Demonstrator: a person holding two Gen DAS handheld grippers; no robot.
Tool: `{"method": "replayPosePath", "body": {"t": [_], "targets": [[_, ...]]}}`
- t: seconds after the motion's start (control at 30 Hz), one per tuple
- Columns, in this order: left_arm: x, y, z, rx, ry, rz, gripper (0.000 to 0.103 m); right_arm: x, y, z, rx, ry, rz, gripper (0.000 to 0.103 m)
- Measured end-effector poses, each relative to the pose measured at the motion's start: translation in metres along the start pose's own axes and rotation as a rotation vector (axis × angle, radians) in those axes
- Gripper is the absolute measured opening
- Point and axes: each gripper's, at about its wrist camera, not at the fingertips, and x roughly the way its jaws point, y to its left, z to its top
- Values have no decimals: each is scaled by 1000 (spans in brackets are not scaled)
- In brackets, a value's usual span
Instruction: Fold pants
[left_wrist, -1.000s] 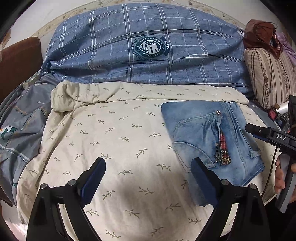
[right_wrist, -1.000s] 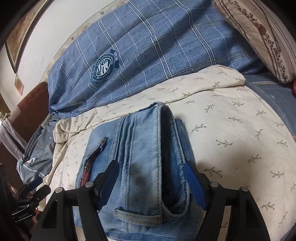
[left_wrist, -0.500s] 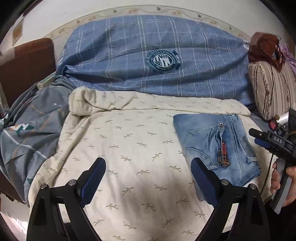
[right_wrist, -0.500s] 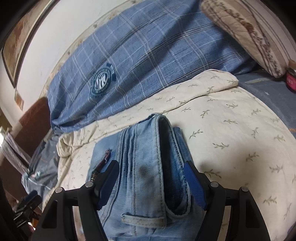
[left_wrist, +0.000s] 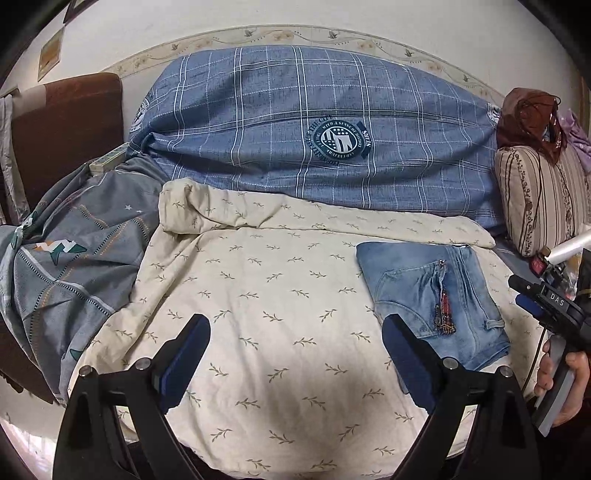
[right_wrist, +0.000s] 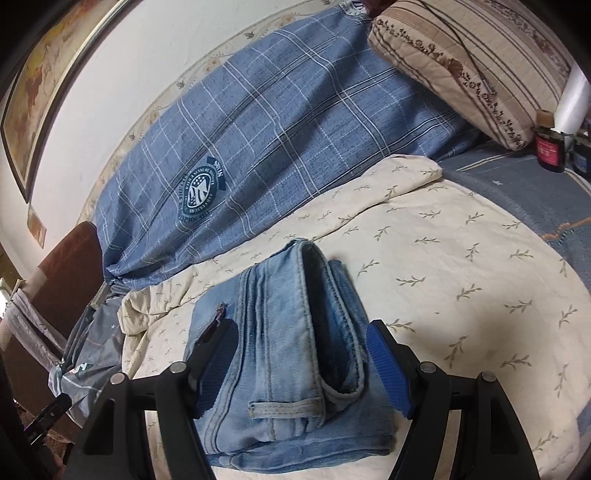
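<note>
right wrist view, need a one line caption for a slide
Open right gripper straddling folded light-blue denim pants on a cream leaf-print blanket.

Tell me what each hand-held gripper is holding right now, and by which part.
Nothing is held. The left hand-held gripper is open above the cream quilt; the right hand-held gripper is open, straddling the folded jeans without clamping them.

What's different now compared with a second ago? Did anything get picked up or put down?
Nothing was grabbed or released. The left hand-held gripper pulled back from the bed, open and empty; the right hand-held gripper also eased back, open. The folded jeans stayed put on the cream blanket.
</note>
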Motion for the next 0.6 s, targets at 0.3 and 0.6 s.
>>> {"method": "replayPosePath", "body": {"t": [0.3, 0.6], "targets": [[10, -8, -5, 10, 26, 6, 94, -3, -15, 4, 41, -10, 0, 75], [16, -21, -6, 46, 41, 14, 94, -5, -18, 7, 54, -19, 22, 75]]}}
